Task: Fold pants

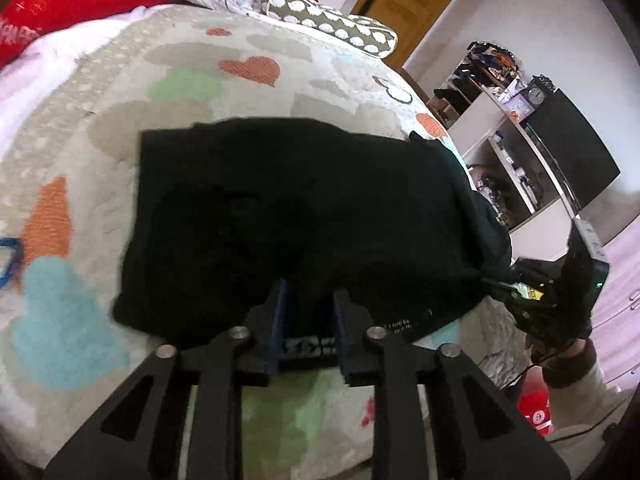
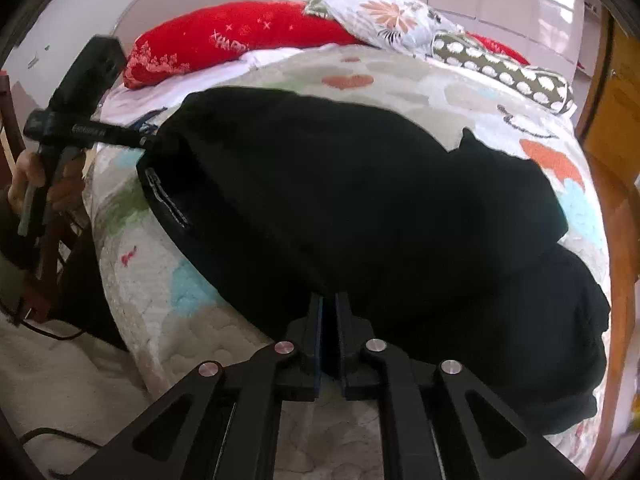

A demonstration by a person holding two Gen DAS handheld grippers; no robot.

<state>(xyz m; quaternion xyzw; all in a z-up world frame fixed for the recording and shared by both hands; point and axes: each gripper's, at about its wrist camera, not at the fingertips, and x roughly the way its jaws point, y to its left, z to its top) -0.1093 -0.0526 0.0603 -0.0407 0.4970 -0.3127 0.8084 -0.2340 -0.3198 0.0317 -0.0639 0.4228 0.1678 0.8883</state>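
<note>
The black pants (image 1: 296, 216) lie doubled over on a heart-patterned blanket (image 1: 192, 80), near the bed's edge, waistband label facing the person. Both tools sit at the near hem of the fold — the sensible place for carrying an edge over. The left gripper (image 1: 310, 300) has a narrow gap between its blue pads (image 1: 280, 312), with dark fabric lying in it; whether the pads press the cloth I cannot tell. The right gripper (image 2: 329, 320) is almost closed at the cloth's edge, and its hold is equally unclear. Pillows (image 2: 240, 40) lie well apart at the far end — out of the way.
</note>
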